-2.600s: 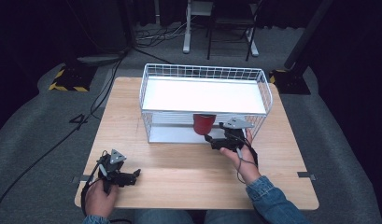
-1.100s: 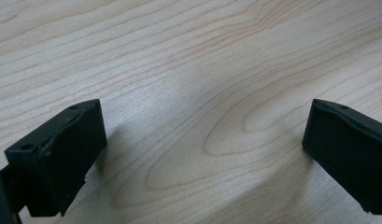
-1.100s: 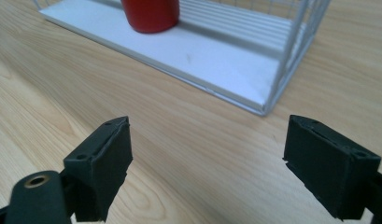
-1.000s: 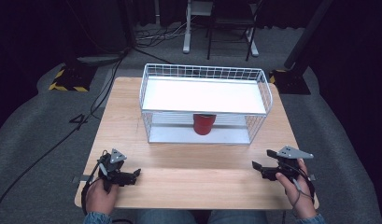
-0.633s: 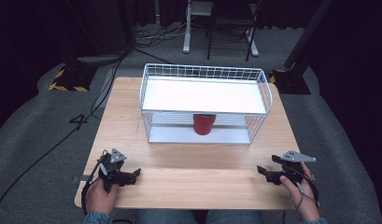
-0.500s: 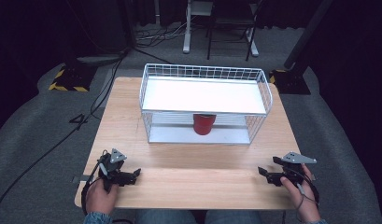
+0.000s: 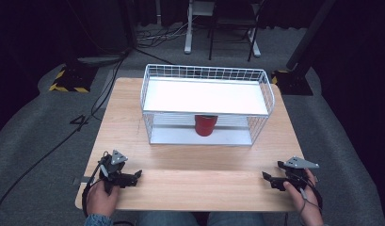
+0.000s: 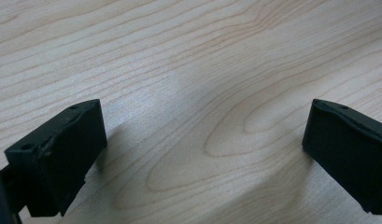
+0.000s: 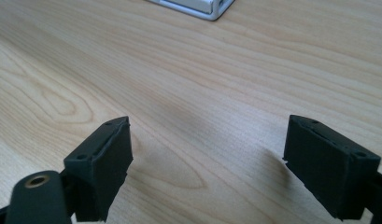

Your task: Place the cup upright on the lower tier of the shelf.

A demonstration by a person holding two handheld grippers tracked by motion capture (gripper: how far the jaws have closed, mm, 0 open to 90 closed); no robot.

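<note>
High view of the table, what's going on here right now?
A person holds a gripper in each hand at the near edge of a wooden table. The left gripper and right gripper are both open and empty, low over bare wood. Nothing is being handled. A red cup stands on the lower level of a white wire rack at the table's far side.

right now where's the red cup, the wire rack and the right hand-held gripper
red cup [image 7: 204, 125], high view, middle of its side
wire rack [image 7: 207, 71], high view, far top rim
right hand-held gripper [image 7: 267, 177], high view, between its open jaw tips
</note>
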